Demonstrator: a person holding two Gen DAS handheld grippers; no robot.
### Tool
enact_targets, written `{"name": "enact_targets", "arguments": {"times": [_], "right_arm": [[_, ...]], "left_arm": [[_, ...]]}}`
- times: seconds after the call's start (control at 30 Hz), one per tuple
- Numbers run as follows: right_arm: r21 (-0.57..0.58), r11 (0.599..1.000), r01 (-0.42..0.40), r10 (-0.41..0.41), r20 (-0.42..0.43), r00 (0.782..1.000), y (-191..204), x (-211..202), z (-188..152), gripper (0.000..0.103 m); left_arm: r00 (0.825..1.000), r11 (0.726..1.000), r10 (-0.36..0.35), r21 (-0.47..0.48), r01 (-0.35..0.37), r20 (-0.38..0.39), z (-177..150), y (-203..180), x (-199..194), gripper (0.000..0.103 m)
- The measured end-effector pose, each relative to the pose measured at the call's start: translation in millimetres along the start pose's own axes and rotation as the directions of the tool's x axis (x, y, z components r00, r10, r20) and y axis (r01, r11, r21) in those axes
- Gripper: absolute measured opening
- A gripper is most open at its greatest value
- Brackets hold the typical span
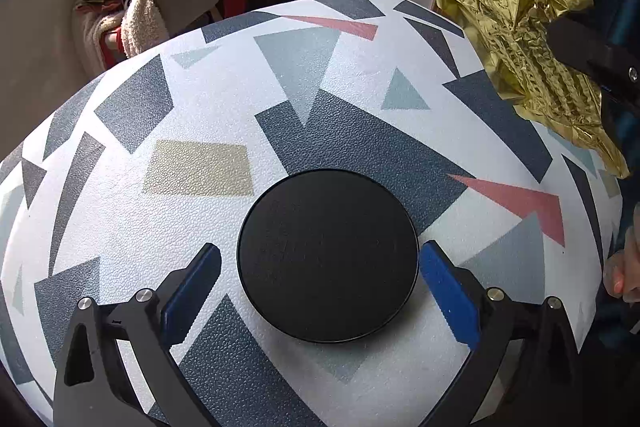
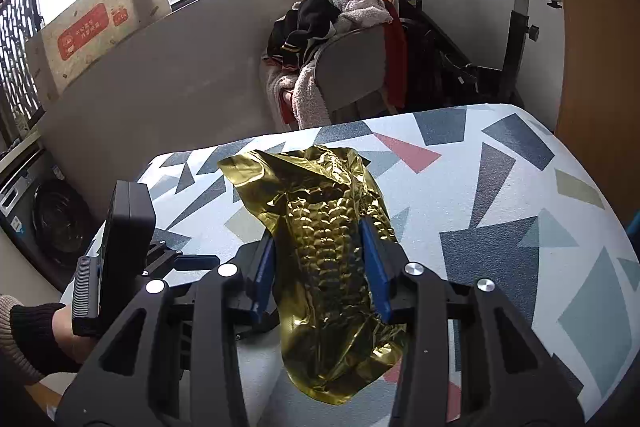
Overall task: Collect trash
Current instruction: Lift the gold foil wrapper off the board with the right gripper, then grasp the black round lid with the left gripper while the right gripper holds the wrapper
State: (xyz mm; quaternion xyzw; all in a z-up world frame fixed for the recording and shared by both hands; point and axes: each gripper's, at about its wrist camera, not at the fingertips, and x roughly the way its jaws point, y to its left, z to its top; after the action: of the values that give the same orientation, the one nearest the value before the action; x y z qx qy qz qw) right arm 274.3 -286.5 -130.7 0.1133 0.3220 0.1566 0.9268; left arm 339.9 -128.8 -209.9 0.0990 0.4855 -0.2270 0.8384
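A crumpled gold foil wrapper (image 2: 328, 251) sits between the blue pads of my right gripper (image 2: 320, 239), which is shut on it and holds it above the patterned table (image 2: 500, 195). The same wrapper shows in the left wrist view (image 1: 532, 39) at the upper right, lifted off the table, with part of the right gripper's black body (image 1: 592, 55) beside it. A flat round black disc (image 1: 328, 255) lies on the table (image 1: 160, 107). My left gripper (image 1: 320, 267) is open, with a blue finger on each side of the disc, not touching it.
A chair piled with clothes (image 2: 340, 39) and an exercise bike (image 2: 516, 19) stand beyond the table's far edge. A washing machine (image 2: 52, 219) is at the left by the wall. A cardboard box (image 2: 96, 23) rests on the window ledge.
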Motion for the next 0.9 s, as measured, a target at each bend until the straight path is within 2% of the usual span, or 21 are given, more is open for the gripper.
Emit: {"name": "enact_targets", "arguments": {"times": [0.2, 0.33, 0.6, 0.67, 0.8, 0.9], "right_arm": [[0.055, 0.998, -0.007, 0.008, -0.005, 1.0, -10, -3, -9, 0.042], [0.063, 0.998, -0.006, 0.006, 0.003, 1.0, -13, -7, -10, 0.042], [0.083, 0.997, -0.006, 0.006, 0.007, 1.0, -15, -8, -10, 0.042], [0.083, 0.997, -0.004, 0.004, 0.006, 1.0, -14, -10, -11, 0.042], [0.109, 0.994, -0.016, 0.013, 0.023, 1.0, -13, -19, -18, 0.042], [0.128, 0.991, -0.037, 0.033, 0.032, 0.999, -8, -27, -25, 0.042]], "left_arm": [[1.0, 0.996, -0.028, -0.084, 0.027, -0.014, 8, 4, 8, 0.097], [0.999, 0.997, -0.025, -0.078, 0.027, 0.02, 12, -1, 2, 0.097], [1.0, 0.997, 0.023, -0.078, -0.024, -0.01, 12, -3, 15, 0.097], [0.999, 0.996, 0.045, -0.076, -0.045, -0.003, 9, -5, 11, 0.091], [0.996, 0.994, 0.087, -0.061, -0.085, 0.028, -5, -6, -5, 0.091], [0.994, 0.993, 0.091, -0.08, -0.086, 0.062, -20, -5, -28, 0.091]]}}
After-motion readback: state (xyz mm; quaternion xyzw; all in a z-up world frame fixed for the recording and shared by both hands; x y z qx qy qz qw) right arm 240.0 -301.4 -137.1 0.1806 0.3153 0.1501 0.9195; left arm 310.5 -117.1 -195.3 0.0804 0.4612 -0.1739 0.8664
